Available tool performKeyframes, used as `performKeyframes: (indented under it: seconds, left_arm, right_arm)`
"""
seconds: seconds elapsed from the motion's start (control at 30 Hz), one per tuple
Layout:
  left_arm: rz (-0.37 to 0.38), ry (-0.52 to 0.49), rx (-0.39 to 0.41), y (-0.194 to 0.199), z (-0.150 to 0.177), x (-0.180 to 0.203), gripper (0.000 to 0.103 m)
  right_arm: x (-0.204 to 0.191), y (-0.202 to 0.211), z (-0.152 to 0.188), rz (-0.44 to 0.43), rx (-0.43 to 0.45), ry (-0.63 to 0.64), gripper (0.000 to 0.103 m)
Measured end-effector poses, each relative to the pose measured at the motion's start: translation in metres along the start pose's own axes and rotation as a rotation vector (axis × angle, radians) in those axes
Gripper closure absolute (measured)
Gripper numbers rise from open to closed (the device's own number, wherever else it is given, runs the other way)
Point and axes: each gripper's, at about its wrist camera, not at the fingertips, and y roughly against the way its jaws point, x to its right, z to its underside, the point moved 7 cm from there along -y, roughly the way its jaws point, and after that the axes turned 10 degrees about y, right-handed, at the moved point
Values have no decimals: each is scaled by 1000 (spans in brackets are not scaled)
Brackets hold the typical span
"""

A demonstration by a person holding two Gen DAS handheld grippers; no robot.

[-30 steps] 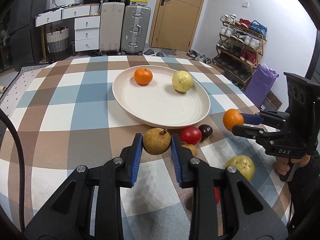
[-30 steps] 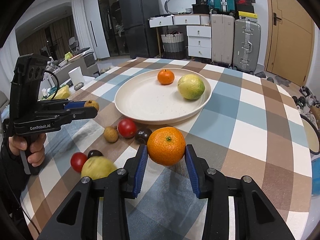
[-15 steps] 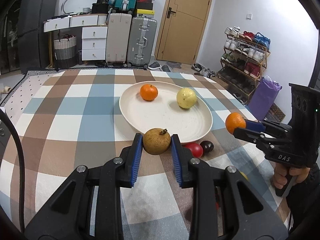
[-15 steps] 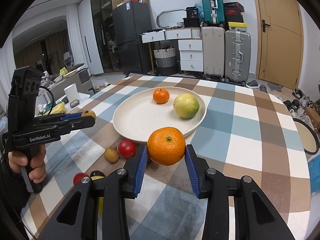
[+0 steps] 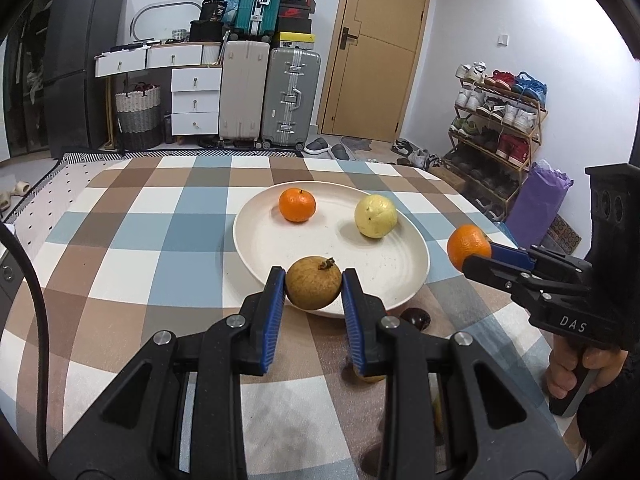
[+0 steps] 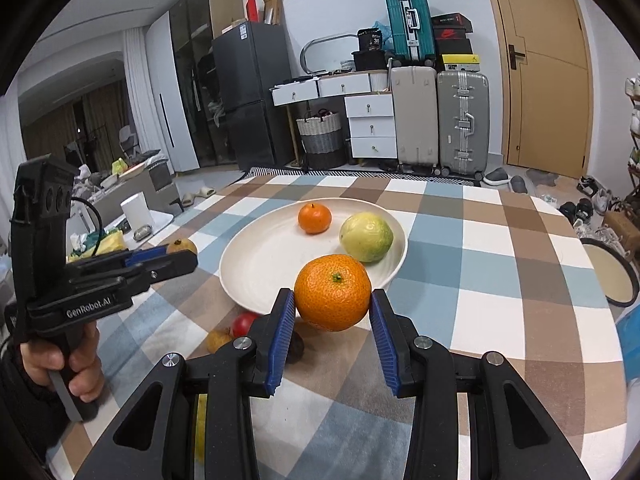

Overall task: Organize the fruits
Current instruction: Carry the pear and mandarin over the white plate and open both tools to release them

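My left gripper (image 5: pixel 314 286) is shut on a brown round fruit (image 5: pixel 313 287) and holds it in the air over the near rim of the white plate (image 5: pixel 256 256). My right gripper (image 6: pixel 332 300) is shut on an orange (image 6: pixel 333 297) and holds it above the table near the plate's (image 6: pixel 256 268) near edge. On the plate lie a small orange (image 5: pixel 297 205) and a yellow-green fruit (image 5: pixel 375 216); both show in the right wrist view too, the orange (image 6: pixel 315 218) and the yellow-green fruit (image 6: pixel 366 236). The right gripper with its orange (image 5: pixel 468 247) shows at the right of the left view.
On the checked tablecloth near the plate lie a red fruit (image 6: pixel 244 323), a small brown fruit (image 6: pixel 218 340) and a dark plum (image 5: pixel 416 317). Suitcases, drawers and a shoe rack stand beyond the table. A round tray (image 6: pixel 612 276) sits off the table's right side.
Both grippers have risen with their fruits and moved toward the plate. The loose fruits on the cloth now sit lower and partly hidden behind the fingers.
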Motion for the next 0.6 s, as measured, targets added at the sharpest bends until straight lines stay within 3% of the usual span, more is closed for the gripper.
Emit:
performKeyframes:
  seconds: [0.6]
  left_arm:
    - [-26, -20, 33, -29, -21, 7, 77]
  right_arm:
    - [10, -21, -16, 10, -21, -25, 64]
